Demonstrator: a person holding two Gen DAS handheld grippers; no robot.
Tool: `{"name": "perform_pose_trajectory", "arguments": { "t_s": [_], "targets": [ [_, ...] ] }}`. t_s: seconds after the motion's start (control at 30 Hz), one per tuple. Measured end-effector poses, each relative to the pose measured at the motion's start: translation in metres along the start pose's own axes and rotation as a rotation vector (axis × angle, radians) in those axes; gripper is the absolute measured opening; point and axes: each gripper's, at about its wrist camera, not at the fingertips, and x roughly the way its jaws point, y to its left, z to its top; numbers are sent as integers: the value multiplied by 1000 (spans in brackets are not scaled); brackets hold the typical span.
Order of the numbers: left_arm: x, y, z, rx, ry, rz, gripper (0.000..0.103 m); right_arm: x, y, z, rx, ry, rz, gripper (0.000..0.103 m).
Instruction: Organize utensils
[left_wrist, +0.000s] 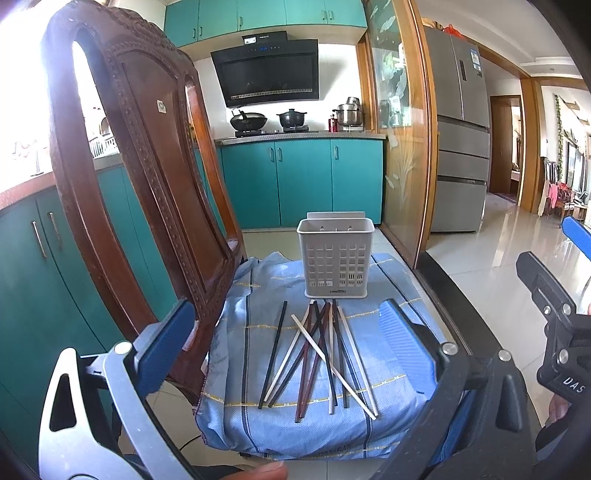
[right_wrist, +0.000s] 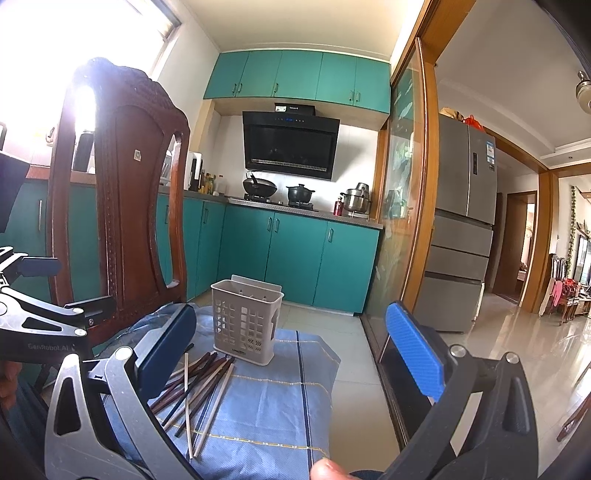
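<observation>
Several chopsticks (left_wrist: 317, 354), black, brown and white, lie in a loose crossed pile on a blue checked cloth (left_wrist: 251, 417). A white perforated utensil holder (left_wrist: 334, 258) stands upright and empty just behind them. My left gripper (left_wrist: 284, 332) hovers open over the pile, its blue pads well apart on either side and holding nothing. In the right wrist view the chopsticks (right_wrist: 199, 384) lie low at the left and the holder (right_wrist: 245, 321) stands behind them. My right gripper (right_wrist: 291, 347) is open and empty, to the right of the pile.
A carved wooden chair back (left_wrist: 140, 166) rises close on the left of the cloth. Teal kitchen cabinets (left_wrist: 303, 181) and a stove with pots stand behind. A glass sliding door (left_wrist: 402, 147) and a grey fridge (left_wrist: 461, 140) are to the right, with tiled floor beyond.
</observation>
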Motion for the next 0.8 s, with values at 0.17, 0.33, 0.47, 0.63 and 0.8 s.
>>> {"name": "perform_pose_trajectory", "arguments": {
  "t_s": [0.17,0.33,0.47,0.63,0.8],
  "targets": [
    [9,-1,-3,1,24,1,99,6,-4,-4,6,21,-4,101],
    [16,-1,-7,3,43,6,99,14,-10,-10,29,49,0,100],
    [19,-1,-8,2,59,10,99,19,-14,-16,39,79,-22,100],
    [24,-3,-8,-4,80,0,99,31,-18,-25,38,140,-27,100],
    [29,-6,-11,-7,92,-15,99,35,-20,-29,39,154,-28,100]
  ]
}}
